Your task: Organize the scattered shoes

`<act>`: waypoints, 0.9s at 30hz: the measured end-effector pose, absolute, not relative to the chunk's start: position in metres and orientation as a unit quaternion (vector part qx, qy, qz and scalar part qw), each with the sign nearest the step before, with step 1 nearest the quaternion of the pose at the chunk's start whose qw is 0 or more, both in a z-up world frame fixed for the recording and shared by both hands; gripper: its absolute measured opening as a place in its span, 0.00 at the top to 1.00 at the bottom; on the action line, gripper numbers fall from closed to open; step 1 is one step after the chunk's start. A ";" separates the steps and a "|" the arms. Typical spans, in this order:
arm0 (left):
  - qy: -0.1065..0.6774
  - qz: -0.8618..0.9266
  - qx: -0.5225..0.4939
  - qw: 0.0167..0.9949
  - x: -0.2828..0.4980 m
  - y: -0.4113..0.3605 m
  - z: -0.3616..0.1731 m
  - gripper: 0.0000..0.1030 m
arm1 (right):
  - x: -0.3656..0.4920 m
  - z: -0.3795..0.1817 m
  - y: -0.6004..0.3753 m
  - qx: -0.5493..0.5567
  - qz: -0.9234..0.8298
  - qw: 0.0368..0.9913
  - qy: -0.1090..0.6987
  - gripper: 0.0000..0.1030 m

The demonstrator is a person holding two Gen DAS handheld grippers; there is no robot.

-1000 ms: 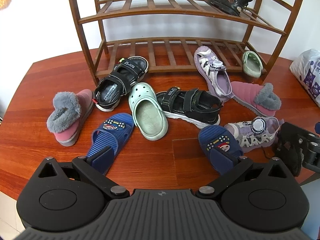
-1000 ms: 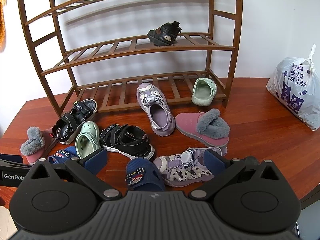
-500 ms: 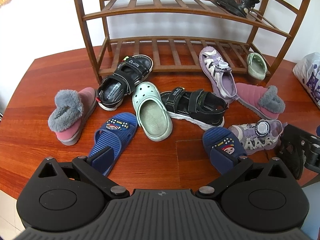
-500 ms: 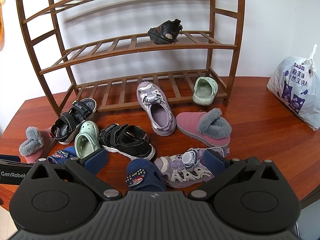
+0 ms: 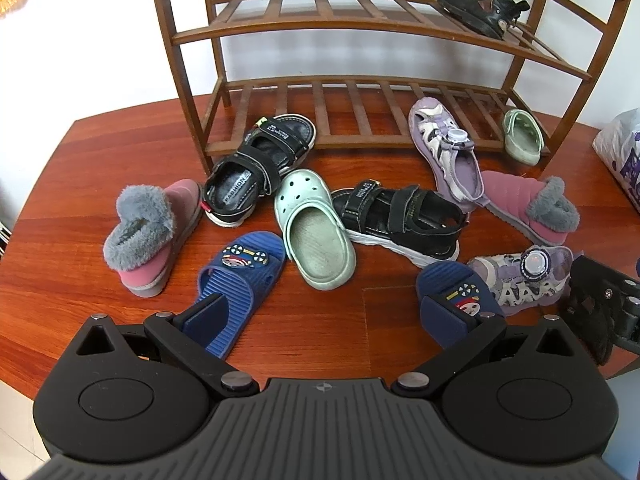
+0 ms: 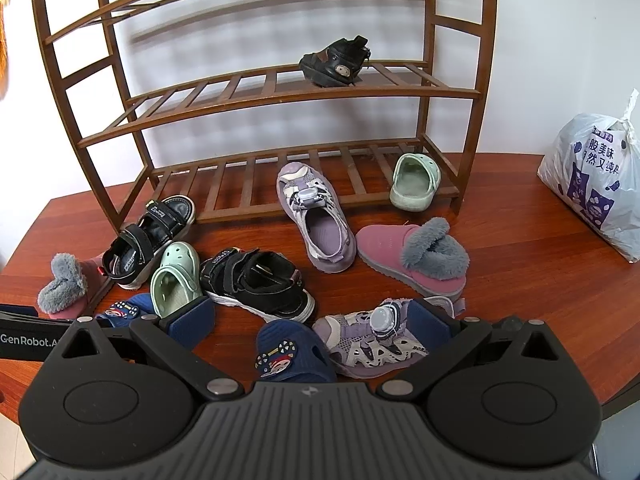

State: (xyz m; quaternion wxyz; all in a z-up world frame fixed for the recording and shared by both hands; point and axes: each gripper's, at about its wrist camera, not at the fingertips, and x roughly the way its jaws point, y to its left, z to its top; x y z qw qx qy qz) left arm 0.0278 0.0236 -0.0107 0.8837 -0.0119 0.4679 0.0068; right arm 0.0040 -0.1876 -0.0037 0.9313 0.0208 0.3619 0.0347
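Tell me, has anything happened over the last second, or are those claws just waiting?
Both claws crept forward toward the shoe rack; the shoes now sit slightly lower in each view. Nothing was picked up or let go: the left claw and right claw are open and empty. Every shoe, including the mint clog and black sandal, lies where it was.

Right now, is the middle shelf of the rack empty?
No, a single black shoe sits on the middle shelf toward its right end.

Eleven shoes (image 5: pixel 316 228); one rack (image 5: pixel 360 28); one bag (image 6: pixel 596 176).
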 end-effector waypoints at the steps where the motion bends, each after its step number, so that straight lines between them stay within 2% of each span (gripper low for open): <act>1: 0.468 0.007 -0.012 0.883 0.028 0.024 -0.011 0.00 | 0.004 -0.004 -0.188 0.021 0.035 0.931 0.362 0.00; 27: 0.451 -0.013 0.013 0.892 0.019 0.055 -0.005 0.00 | 0.019 0.009 -0.175 0.024 0.043 0.938 0.343 0.00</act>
